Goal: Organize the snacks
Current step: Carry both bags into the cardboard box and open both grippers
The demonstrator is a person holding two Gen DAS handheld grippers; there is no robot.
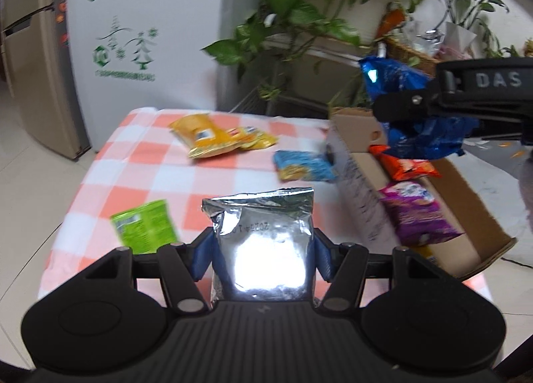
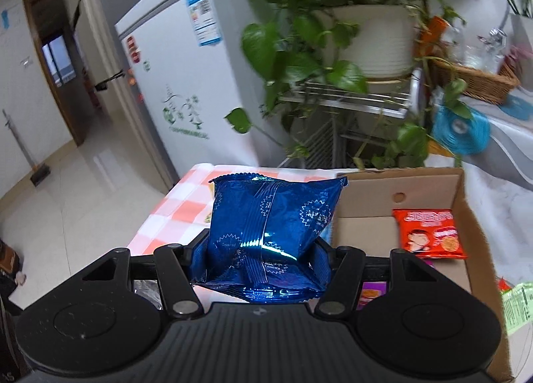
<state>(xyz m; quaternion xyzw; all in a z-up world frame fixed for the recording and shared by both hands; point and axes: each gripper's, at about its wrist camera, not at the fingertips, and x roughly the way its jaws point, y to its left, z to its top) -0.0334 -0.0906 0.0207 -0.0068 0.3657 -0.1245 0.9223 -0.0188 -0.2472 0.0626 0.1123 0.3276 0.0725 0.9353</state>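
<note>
Kitchen-ish corner, low table under an orange-and-white checked cloth (image 1: 160, 163), white fridge and potted plants behind. Nearest in the left wrist view: left gripper (image 1: 263, 253) clamped on a shiny silver foil snack pouch (image 1: 263, 236), held upright off the cloth. Right gripper (image 2: 263, 259) likewise pinches a glossy dark-blue foil snack bag (image 2: 269, 233), blue pads pressing both sides; from the left camera it hangs above the near end of the open brown cardboard box (image 1: 466, 213) at the table's right side. Already in the box: a purple snack packet (image 1: 419, 216) and an orange-red snack packet (image 2: 429, 233). Loose on the cloth: a green packet (image 1: 146, 226) just beside the left gripper, a light-blue packet (image 1: 306, 166) touching or nearly touching the box wall, and further back two yellow packets (image 1: 213, 136) overlapping. My read: roughly a third done, two packed, two in transit, four to collect. Blue bag looks closest to drop-off.
</note>
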